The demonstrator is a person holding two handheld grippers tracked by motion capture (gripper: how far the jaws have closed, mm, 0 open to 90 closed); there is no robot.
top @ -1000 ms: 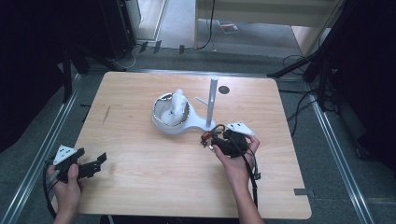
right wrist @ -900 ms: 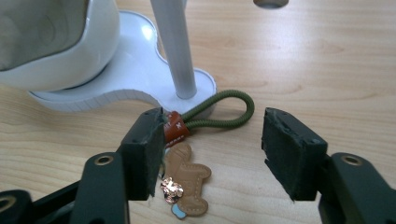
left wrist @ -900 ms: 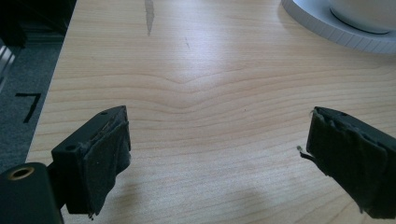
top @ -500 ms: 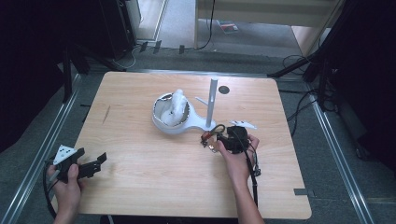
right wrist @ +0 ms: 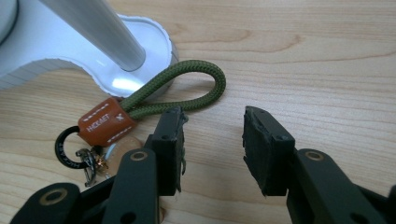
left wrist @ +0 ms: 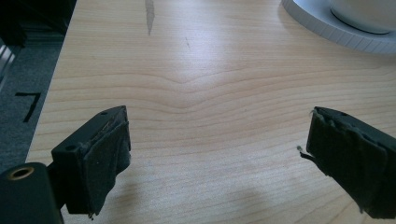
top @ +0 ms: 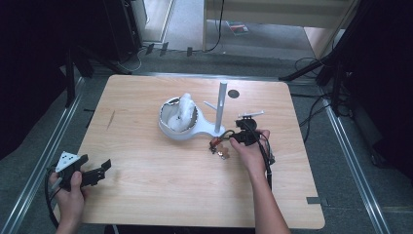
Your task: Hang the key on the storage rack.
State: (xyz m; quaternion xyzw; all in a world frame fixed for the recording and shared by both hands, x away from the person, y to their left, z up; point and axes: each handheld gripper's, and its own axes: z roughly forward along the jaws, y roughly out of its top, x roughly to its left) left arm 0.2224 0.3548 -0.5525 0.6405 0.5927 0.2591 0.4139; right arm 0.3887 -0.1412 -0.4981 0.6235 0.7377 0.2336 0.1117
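My right tool (right wrist: 212, 140) low over worktop (top: 146, 195), jaws narrowed, just been closing, nothing between pads yet. Keyring (right wrist: 154, 100) just left of it: green cord loop lies on wood, near end touching left jaw, far end against white stand base (right wrist: 140, 42). Brown leather tab and black ring at loop's left end. Stand post (top: 221, 105) rises beside bowl (top: 178, 117). My left tool (left wrist: 215, 158) at near-left corner, jaws wide, empty, well apart from keyring.
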